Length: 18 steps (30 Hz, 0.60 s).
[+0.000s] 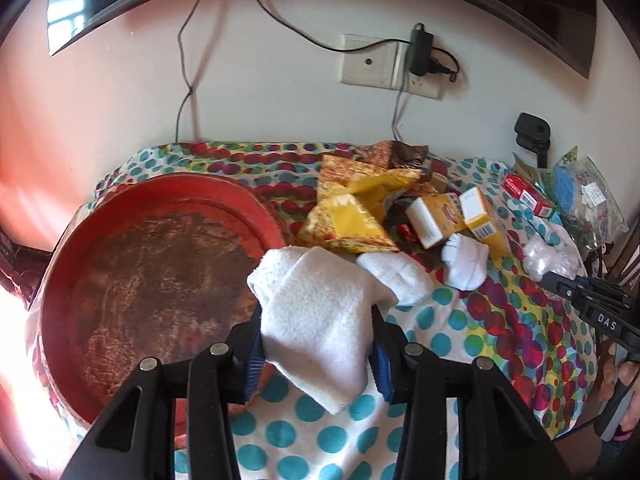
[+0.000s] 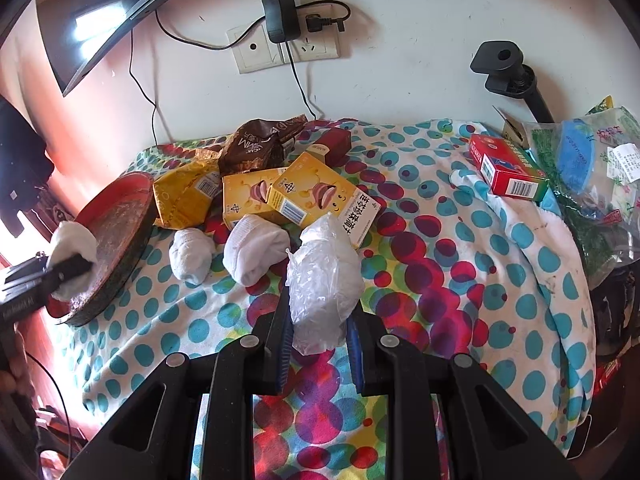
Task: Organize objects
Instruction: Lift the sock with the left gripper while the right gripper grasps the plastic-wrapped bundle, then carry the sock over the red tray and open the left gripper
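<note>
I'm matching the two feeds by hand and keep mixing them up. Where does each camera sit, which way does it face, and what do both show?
Left wrist: rides the left gripper, angled down at the red tray and wall; its fingers clamp a white sock; the other gripper and fingers of a hand show at right.
Right wrist: rides the right gripper, angled down at the spotted cloth; its fingers pinch a plastic bag; the left gripper shows at far left.
Shared: tray, yellow boxes, two loose socks, wall socket.

We are in a lived-in home room: a dotted multicoloured cotton cloth [image 2: 440, 264] under yellow cardboard snack boxes [image 2: 320, 196], rolled white socks [image 2: 256, 252], and a white wall socket [image 2: 288, 46].
</note>
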### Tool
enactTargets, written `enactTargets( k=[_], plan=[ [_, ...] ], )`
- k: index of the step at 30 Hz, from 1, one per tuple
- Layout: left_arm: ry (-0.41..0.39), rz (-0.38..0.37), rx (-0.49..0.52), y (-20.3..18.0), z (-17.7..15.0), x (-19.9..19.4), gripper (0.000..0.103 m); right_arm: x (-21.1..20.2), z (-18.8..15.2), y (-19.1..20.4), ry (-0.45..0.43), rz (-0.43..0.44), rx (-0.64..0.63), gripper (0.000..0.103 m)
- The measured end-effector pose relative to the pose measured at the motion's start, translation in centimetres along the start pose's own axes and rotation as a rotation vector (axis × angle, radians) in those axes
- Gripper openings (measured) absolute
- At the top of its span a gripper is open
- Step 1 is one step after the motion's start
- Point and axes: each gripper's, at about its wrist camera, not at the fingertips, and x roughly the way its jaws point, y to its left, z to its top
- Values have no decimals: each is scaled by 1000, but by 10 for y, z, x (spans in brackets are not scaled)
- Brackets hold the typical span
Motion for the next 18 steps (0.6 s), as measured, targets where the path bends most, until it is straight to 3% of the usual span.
enactTargets(
  k=[6,18],
  plan=[
    [-1,80,-95,73,7,-4,44,-2,-6,6,8,1,-1,22],
    [63,154,-128,190,31,23,44,-7,-18,14,37,-35,0,22]
  ],
)
